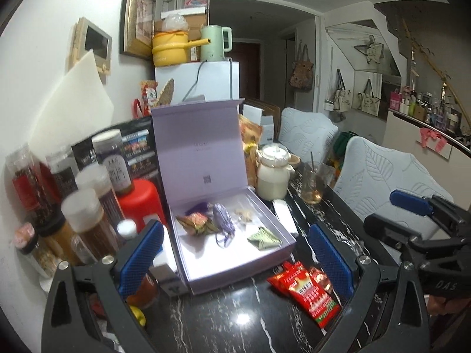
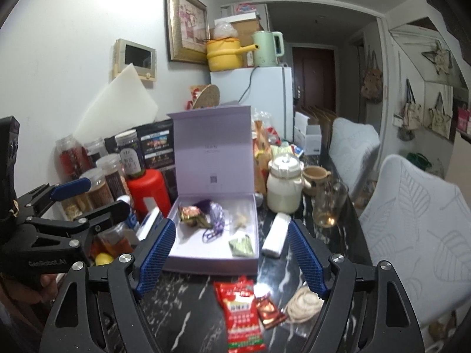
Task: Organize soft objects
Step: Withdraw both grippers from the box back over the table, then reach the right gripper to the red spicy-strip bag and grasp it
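My left claw & right claw both gape wide before the box, holding nothing; left one's body reads "GenRobot.AI".

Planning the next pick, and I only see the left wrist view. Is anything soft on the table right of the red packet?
Observer: Yes, a coiled cord lies right of the red packet.
Operator: Anything between them?
Observer: A small dark packet lies between them.
Operator: Is the right gripper near the cord?
Observer: The right gripper is open and empty. In its view, one fingertip overlaps the cord's edge.
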Action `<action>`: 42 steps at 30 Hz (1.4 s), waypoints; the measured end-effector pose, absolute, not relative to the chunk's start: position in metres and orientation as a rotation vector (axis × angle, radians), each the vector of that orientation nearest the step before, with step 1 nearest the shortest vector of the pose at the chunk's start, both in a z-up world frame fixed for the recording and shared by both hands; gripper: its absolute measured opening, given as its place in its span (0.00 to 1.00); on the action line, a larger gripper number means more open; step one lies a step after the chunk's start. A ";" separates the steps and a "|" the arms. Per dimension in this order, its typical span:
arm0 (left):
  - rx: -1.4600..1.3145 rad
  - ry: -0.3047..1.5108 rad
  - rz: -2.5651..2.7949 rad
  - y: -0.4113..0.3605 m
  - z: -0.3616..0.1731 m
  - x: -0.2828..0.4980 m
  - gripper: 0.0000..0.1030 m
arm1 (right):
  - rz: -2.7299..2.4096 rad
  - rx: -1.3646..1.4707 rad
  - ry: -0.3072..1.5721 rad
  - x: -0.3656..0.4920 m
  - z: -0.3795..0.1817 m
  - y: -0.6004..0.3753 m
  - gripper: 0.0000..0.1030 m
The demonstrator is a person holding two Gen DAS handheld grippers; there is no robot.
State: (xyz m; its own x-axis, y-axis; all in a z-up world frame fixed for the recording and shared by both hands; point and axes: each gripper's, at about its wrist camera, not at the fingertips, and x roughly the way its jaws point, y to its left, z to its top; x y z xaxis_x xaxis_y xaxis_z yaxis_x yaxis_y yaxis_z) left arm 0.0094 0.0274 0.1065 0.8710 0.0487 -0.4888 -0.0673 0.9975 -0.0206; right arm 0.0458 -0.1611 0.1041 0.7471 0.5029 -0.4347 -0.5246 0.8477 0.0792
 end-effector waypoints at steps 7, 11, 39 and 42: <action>-0.070 0.570 0.032 0.028 0.081 0.000 0.98 | 0.555 -0.036 0.507 0.033 0.073 -0.164 0.77; -0.066 0.604 0.015 0.024 0.064 -0.003 0.98 | 0.535 -0.018 0.525 0.028 0.055 -0.169 0.77; -0.179 0.877 -0.023 0.025 -0.051 0.002 0.98 | 0.503 -0.016 0.789 0.043 -0.067 -0.169 0.77; -0.195 0.897 -0.007 0.029 -0.057 0.005 0.98 | 0.507 -0.033 0.809 0.051 -0.075 -0.165 0.77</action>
State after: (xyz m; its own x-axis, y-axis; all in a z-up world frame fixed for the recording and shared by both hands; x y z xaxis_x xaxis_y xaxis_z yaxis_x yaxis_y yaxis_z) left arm 0.0045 0.0286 -0.0573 0.6250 -0.0878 -0.7756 -0.0749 0.9823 -0.1715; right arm 0.0509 -0.1654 -0.0746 0.5778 0.4211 -0.6992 -0.4460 0.8803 0.1616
